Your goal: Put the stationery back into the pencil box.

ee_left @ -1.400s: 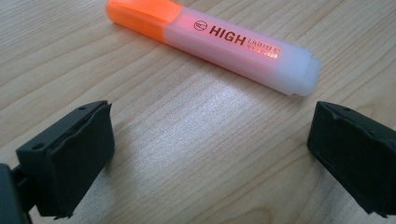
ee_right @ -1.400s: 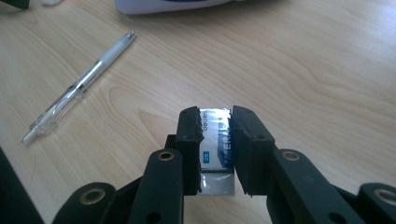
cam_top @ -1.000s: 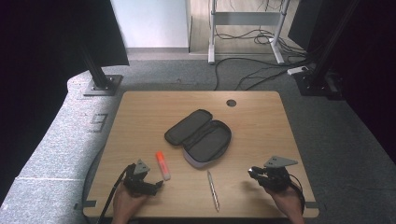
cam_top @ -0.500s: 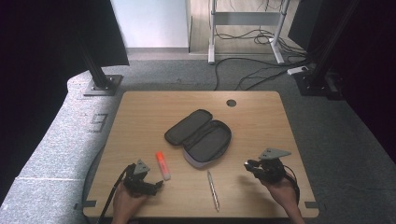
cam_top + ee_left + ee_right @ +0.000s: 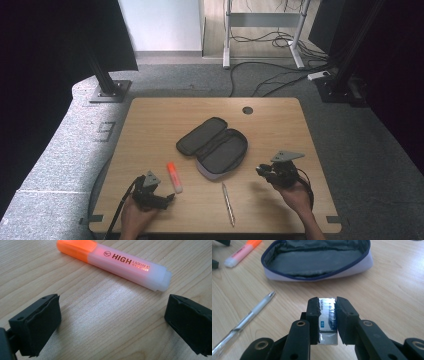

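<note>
- Fingers of the right gripper pinch a small white eraser in a blue paper sleeve, just short of the open grey zip-up fabric pencil case; a shallow pinch could let it twist out.
- Left gripper gapes wide, its jaws empty, short of the orange-capped plastic highlighter left of the case; closing early would nudge it away.
- Clear plastic ballpoint pen, near the case, could get knocked.

On the surface we find the open pouch at the centre. The highlighter lies at its 8 o'clock, the pen at its 6 o'clock. The left tool sits at 6 o'clock just beside the highlighter. The right tool, at the pouch's 4 o'clock, has an eraser between its jaws.
</note>
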`<state>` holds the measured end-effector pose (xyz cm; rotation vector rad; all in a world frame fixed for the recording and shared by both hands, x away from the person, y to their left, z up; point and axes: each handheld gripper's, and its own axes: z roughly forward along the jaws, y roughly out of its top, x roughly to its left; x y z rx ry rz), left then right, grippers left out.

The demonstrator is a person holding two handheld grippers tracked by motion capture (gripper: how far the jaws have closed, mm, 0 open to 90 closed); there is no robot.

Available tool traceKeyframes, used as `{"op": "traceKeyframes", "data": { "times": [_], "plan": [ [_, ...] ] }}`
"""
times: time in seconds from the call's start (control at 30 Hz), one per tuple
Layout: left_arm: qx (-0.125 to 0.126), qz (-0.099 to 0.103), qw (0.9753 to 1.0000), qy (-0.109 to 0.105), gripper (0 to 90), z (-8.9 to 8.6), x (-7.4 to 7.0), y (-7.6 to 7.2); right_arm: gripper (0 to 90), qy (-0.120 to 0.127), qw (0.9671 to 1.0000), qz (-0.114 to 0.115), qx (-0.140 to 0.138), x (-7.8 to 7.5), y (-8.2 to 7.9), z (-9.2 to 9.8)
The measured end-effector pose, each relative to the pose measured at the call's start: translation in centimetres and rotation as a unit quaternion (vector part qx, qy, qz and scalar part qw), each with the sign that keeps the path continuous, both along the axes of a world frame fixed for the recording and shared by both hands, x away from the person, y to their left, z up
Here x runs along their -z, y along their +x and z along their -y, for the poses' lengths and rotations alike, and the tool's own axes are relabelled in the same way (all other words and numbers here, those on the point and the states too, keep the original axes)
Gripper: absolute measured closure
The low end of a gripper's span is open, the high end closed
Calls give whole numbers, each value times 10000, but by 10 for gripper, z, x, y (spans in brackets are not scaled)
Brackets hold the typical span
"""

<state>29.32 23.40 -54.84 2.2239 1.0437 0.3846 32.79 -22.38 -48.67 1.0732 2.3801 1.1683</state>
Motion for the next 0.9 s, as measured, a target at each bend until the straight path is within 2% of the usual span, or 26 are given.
{"op": "traceKeyframes", "data": {
  "times": [0.43,0.9],
  "plan": [
    [0,0,10000,0,4,0,0,0,719,-39,9999,110,-65,-9,21,-15],
    [0,1,10000,0,4,0,0,0,719,-73,9998,97,-139,-13,40,-30]
  ]
}}
